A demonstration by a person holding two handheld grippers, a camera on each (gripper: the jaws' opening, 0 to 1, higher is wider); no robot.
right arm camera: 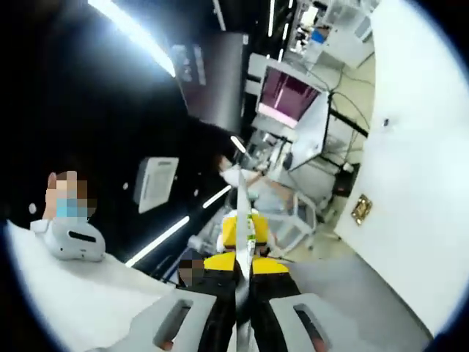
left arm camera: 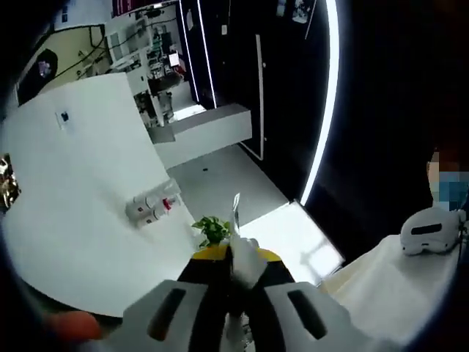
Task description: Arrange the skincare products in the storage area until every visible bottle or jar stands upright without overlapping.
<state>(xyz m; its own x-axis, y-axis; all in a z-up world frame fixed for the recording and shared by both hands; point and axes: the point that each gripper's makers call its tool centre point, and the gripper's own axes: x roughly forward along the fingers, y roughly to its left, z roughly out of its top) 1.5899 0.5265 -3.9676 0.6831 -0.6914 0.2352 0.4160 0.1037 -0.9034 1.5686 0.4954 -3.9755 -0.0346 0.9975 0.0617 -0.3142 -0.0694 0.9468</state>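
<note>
Lying on their sides on the white bench point(left arm camera: 80, 213), two pale bottles point(left arm camera: 152, 207) with red caps are seen well apart from the left claw point(left arm camera: 236, 253), which is closed on a white packet point(left arm camera: 245, 260). The right claw point(right arm camera: 243, 249) is clamped on a thin white strip point(right arm camera: 242, 220), both apparently carried clear of the bottles for later placing.

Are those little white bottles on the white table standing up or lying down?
Lying down: the two white bottles rest on their sides, side by side, on the white table.
</note>
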